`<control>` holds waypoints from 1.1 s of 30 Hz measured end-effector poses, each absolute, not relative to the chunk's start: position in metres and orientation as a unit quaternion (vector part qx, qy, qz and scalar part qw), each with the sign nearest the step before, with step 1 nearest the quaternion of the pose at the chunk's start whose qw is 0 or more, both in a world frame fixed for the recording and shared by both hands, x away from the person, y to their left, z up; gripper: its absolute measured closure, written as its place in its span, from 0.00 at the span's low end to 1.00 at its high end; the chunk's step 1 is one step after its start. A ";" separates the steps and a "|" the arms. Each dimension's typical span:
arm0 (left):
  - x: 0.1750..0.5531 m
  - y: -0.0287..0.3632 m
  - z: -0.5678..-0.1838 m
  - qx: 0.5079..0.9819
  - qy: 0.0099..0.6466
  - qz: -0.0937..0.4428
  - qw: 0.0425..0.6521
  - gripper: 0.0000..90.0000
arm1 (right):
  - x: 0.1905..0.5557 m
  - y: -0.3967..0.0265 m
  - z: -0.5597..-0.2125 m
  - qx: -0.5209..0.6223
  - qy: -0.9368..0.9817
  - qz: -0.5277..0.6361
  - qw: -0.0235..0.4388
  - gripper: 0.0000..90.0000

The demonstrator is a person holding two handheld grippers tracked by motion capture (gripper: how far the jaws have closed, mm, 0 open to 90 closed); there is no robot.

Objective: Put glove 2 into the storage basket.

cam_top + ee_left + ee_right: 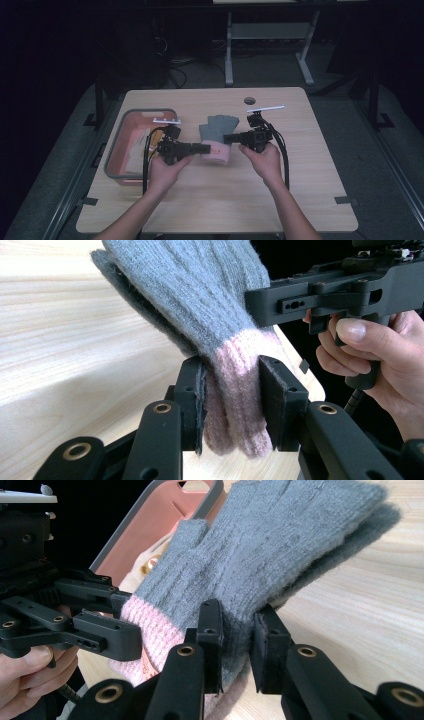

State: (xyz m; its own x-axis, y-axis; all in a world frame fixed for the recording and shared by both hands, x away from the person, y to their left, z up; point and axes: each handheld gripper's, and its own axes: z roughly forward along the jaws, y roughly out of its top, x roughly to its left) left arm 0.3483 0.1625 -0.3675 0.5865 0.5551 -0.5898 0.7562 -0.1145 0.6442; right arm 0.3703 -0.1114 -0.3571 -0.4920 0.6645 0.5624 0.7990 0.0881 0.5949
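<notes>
A grey knitted glove point(218, 127) with a pink cuff is held between the two grippers above the middle of the table point(300, 165), apparently so that it can be lifted flat and carried or laid out without bunching. The left gripper point(204, 148) is clamped on the pink cuff: in the left gripper view the cuff point(232, 400) is seen squeezed between the two black pads, its ribbed end hanging just below them. The right gripper point(229, 138) is clamped on the opposite edge of the glove, where the grey wool point(235, 630) is pinched between its pads just above the cuff. The fingers of the glove are pointed away from the person and are left free, drooping toward the wood. A pink bin point(131, 120) with pale cloth inside is kept just to the left, probably as the source or the destination for such items
</notes>
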 end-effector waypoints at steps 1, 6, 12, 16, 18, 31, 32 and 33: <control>0.348 0.163 -0.367 0.738 0.444 -0.101 0.498 0.72 | 0.371 -0.110 -0.356 -0.496 -0.736 -0.455 0.074 0.85; 0.348 0.171 -0.362 0.737 0.446 -0.095 0.500 0.72 | 0.373 -0.103 -0.351 -0.496 -0.735 -0.457 0.077 0.85; 0.348 0.182 -0.356 0.732 0.450 -0.087 0.504 0.72 | 0.377 -0.093 -0.346 -0.488 -0.736 -0.464 0.079 0.85; 0.349 0.191 -0.354 0.730 0.451 -0.085 0.506 0.72 | 0.380 -0.085 -0.344 -0.482 -0.737 -0.466 0.080 0.85; 0.349 0.194 -0.353 0.728 0.454 -0.084 0.507 0.72 | 0.381 -0.081 -0.342 -0.481 -0.739 -0.465 0.080 0.85; 0.347 0.213 -0.351 0.724 0.462 -0.077 0.507 0.72 | 0.385 -0.060 -0.339 -0.474 -0.745 -0.462 0.085 0.85; 0.347 0.214 -0.351 0.725 0.459 -0.075 0.509 0.72 | 0.386 -0.059 -0.339 -0.472 -0.746 -0.462 0.084 0.85; 0.346 0.215 -0.350 0.724 0.461 -0.074 0.508 0.72 | 0.386 -0.058 -0.339 -0.471 -0.746 -0.463 0.085 0.85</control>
